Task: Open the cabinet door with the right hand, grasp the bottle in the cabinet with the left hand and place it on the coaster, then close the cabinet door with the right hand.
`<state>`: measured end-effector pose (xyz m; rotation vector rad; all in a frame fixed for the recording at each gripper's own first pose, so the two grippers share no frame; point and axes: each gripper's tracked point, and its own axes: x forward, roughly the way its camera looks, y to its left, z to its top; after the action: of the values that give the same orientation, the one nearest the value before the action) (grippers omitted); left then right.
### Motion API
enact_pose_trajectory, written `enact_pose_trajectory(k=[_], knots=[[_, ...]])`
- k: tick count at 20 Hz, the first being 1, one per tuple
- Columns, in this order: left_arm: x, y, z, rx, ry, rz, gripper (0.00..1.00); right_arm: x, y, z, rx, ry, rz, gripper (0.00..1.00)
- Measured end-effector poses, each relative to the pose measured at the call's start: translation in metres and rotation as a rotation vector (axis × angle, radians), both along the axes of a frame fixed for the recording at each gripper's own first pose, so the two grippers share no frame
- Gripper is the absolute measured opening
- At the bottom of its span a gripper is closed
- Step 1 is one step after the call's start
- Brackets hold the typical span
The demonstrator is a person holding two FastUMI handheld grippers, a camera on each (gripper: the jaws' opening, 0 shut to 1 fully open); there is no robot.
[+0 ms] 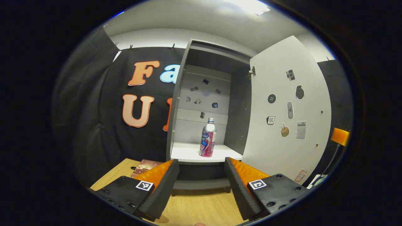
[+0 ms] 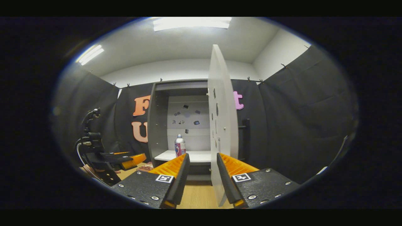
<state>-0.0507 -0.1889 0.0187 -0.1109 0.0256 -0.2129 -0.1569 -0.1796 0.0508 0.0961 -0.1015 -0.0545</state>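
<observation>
Left gripper view: coaster (image 1: 145,167) at the table's (image 1: 201,207) far left edge, half hidden behind the left gripper (image 1: 201,185), fingers apart. Bottle (image 1: 207,138) upright near the shelf's (image 1: 188,153) front edge. Door (image 1: 285,116) open. Right gripper view: right gripper (image 2: 202,183) spread; door's edge between its fingers, contact unclear.

Coaster (image 1: 146,167) perhaps, half hidden behind left tongs (image 1: 198,188) (edge-on).
</observation>
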Motion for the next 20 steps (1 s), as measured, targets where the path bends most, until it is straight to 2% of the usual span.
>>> enact_pose_trajectory(k=[2,4,6,9,10,14,20], knots=[[0.029,-0.005,-0.002,0.009,-0.018,-0.028,0.94,0.018,0.017,-0.003,-0.031,-0.01,-0.023,0.65],[0.062,-0.017,-0.008,0.011,-0.025,-0.081,0.95,0.036,0.038,0.0,-0.069,-0.034,-0.05,0.83],[0.095,-0.028,-0.016,0.022,-0.016,-0.13,0.94,0.066,0.049,-0.001,-0.091,-0.038,-0.096,0.86],[0.152,-0.043,-0.028,0.011,-0.006,-0.203,0.95,0.106,0.063,-0.008,-0.092,-0.022,-0.141,0.97],[0.169,-0.048,-0.034,0.012,0.003,-0.225,0.95,0.119,0.065,-0.012,-0.101,-0.009,-0.159,0.94],[0.225,-0.068,-0.048,0.013,0.011,-0.292,0.95,0.148,0.072,-0.031,-0.137,0.066,-0.216,0.95],[0.284,-0.09,-0.063,0.044,-0.008,-0.317,0.94,0.182,0.079,-0.06,-0.117,0.165,-0.256,0.95]])
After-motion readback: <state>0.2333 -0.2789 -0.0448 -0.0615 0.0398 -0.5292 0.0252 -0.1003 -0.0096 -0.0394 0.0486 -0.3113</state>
